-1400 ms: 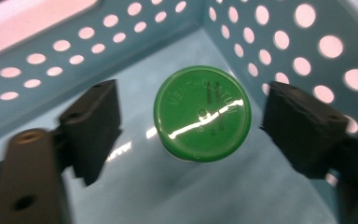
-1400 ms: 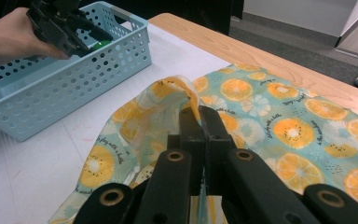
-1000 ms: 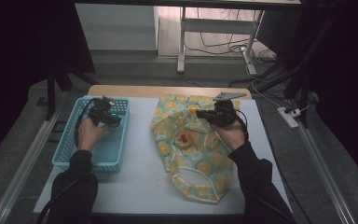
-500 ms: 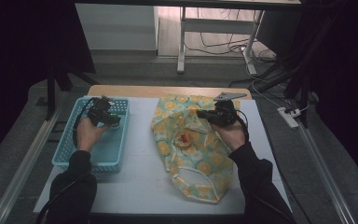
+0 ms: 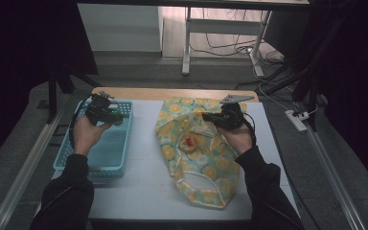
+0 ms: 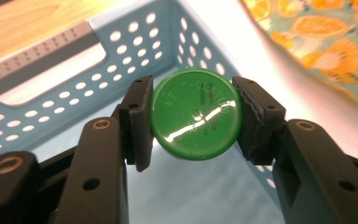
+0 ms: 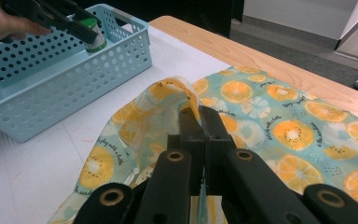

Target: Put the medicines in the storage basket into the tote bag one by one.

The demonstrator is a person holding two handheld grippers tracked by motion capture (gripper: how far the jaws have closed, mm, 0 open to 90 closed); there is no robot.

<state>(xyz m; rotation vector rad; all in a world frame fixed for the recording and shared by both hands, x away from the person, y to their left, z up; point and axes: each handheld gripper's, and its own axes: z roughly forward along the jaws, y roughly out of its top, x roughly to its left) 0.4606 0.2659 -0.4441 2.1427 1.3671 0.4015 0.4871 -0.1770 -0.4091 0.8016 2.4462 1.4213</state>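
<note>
The left gripper (image 6: 193,121) grips a green-capped bottle (image 6: 196,113) between its jaws, at mid-frame in its own view, over the blue basket (image 5: 120,158) at the left of the high view. The right gripper (image 7: 199,122) is clamped on the bag (image 5: 199,148), which lies centre-right on the worktop (image 5: 143,191).

A: Setting? Reads as a lab or recording bay, not a home.

B: Agreed. White-topped work table (image 5: 139,187) with a wooden edge, metal rails (image 5: 24,167) running along both sides, dark curtain-like surround left and right.

A: Floor behind: bare, with loose cables (image 5: 230,45) and a power strip (image 5: 298,120).

B: Legs of a white metal-framed bench (image 5: 188,38) stand past the table. Grey three-cornered plate (image 5: 237,98) on the hand-held rig suggests tracked data capture.
</note>
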